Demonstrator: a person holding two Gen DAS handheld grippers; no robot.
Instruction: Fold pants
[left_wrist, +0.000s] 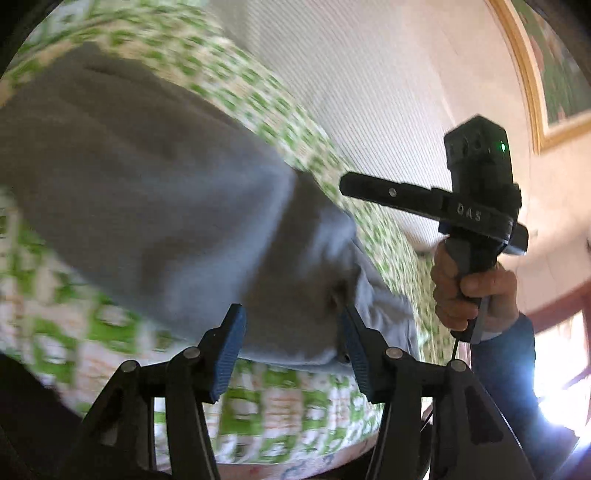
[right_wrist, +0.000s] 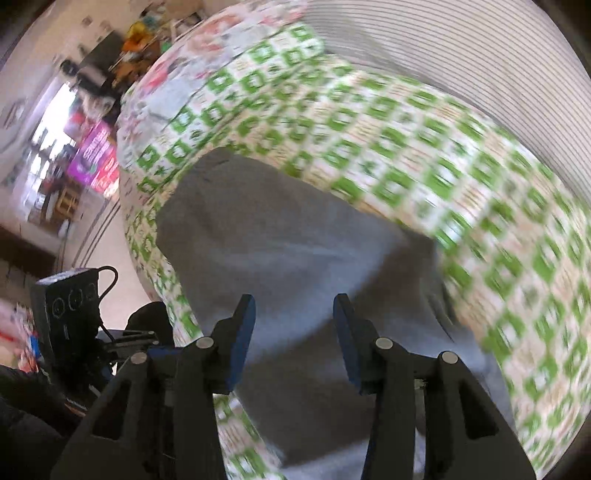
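Pants (right_wrist: 295, 251): grey, lying flat on the green-checked bedsheet (right_wrist: 424, 155) of the bed, long axis running away from both cameras toward the far edge of the sheet. Near end of pants sits directly ahead of both grippers. Left gripper (left_wrist: 291, 350): fingers spread, released, near hem edge of pants between and just past the pads, no cloth pinched as far as I can tell. Right gripper (right_wrist: 293, 332): fingers also apart, holding nothing, hovering over the pants' near section. From the left wrist view the right one is raised off the pants, to the right. Left looks nearer the pants' edge; motion blur hides finer contact.
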